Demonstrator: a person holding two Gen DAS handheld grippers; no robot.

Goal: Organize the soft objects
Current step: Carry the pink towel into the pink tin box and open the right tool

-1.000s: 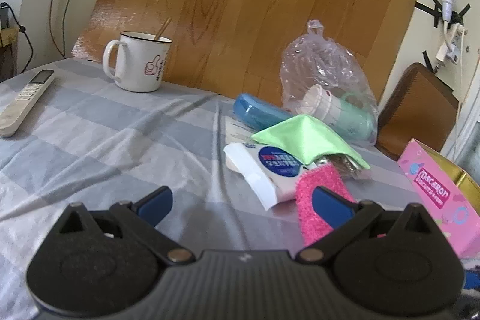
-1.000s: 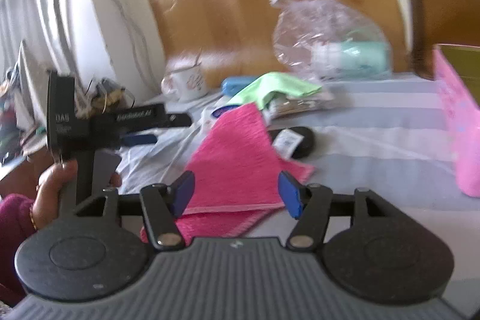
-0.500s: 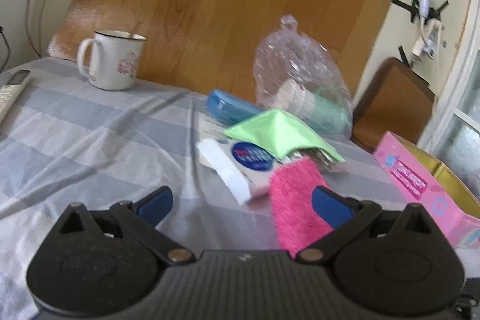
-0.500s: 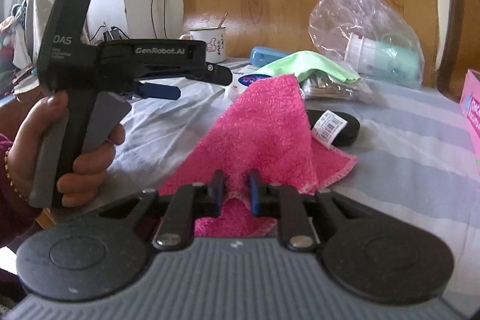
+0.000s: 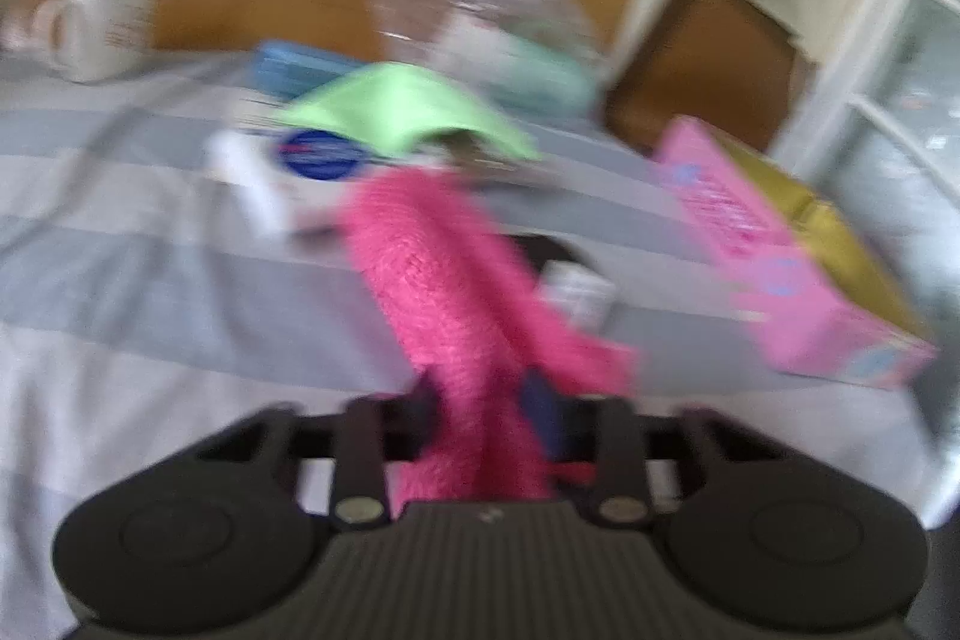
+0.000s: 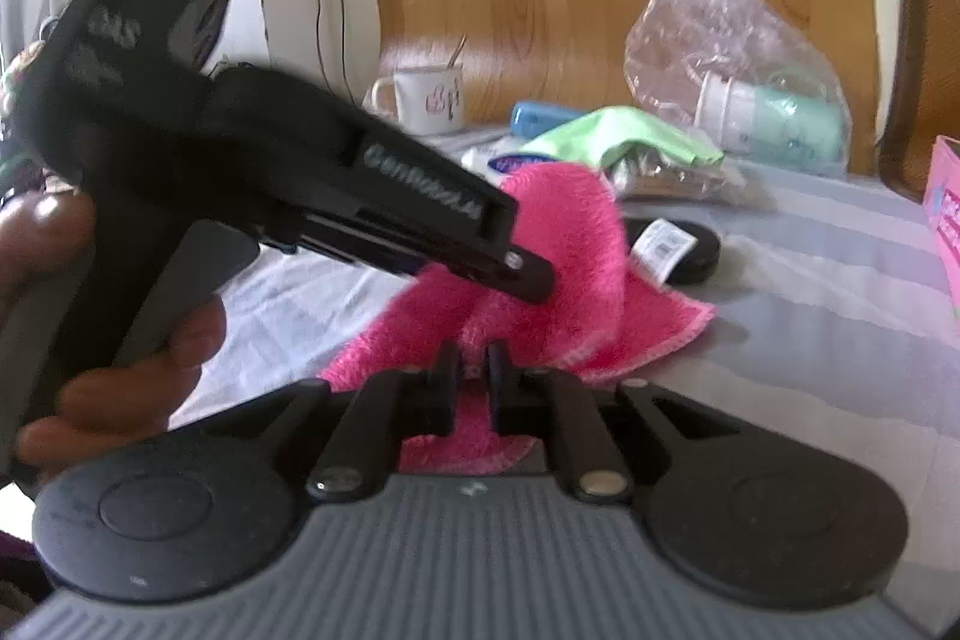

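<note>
On the grey-striped tablecloth [image 6: 828, 280] lies a pink towel [image 6: 576, 244], bunched up and gripped at two places. The left gripper [image 5: 483, 400] has just been closing and now pinches a raised fold of the towel between its blue pads — its view is heavily blurred. The right gripper [image 6: 474, 370] has also just been closing, and its jaws stand narrow, clamped on the towel's near edge. A hand [image 6: 120, 370] holds the left gripper's handle. Behind the towel sit a green cloth [image 6: 624, 139], a white packet [image 5: 270, 172], a black disc with a label [image 6: 678, 244], a clear plastic bag [image 6: 732, 64] and a white mug [image 6: 429, 97]. A pink box [image 5: 780, 256] stands to the right.
</note>
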